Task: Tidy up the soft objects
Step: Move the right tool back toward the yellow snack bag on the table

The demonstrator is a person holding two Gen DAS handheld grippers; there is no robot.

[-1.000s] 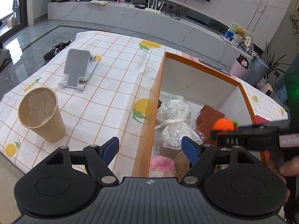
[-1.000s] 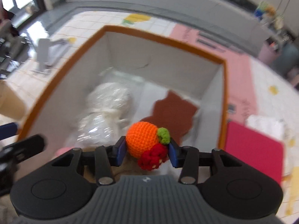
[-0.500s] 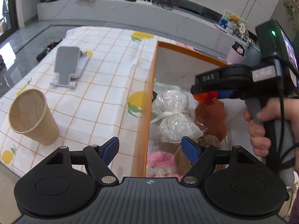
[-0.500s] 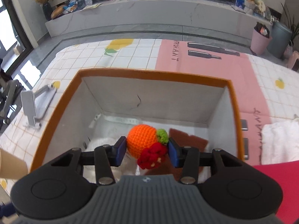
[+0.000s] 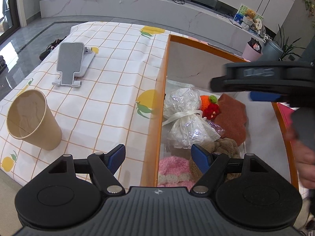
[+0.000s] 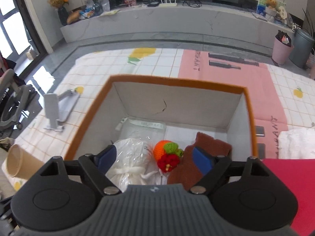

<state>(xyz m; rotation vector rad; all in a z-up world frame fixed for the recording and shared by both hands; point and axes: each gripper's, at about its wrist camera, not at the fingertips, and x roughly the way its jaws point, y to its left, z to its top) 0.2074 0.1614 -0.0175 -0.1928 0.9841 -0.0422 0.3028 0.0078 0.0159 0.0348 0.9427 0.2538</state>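
Observation:
An orange-rimmed white box (image 6: 177, 81) (image 5: 164, 90) stands on the checked cloth. Inside lie a clear plastic bag tied with white ribbon (image 6: 131, 157) (image 5: 185, 116), a brown sponge (image 6: 208, 147) (image 5: 232, 116), a pink knit piece (image 5: 173, 167) and a tan plush (image 5: 220, 147). A crocheted orange with green leaf and red flower (image 6: 166, 154) (image 5: 209, 106) rests on the box floor between bag and sponge. My right gripper (image 6: 153, 160) hangs above the box, its jaws opening, their pads clear of the orange. My left gripper (image 5: 157, 156) stands open over the box's left wall, nothing between its fingers.
A paper cup (image 5: 31, 120) (image 6: 19, 164) and a grey phone stand (image 5: 72, 64) (image 6: 57, 108) sit on the cloth left of the box. Right of the box lie a red flat object (image 6: 291, 179), a white towel (image 6: 295, 143) and a pink mat (image 6: 232, 74).
My right gripper let go of the crocheted orange, which dropped to the box floor between bag and sponge. The gripper rose a little. The left gripper stayed put, still open.

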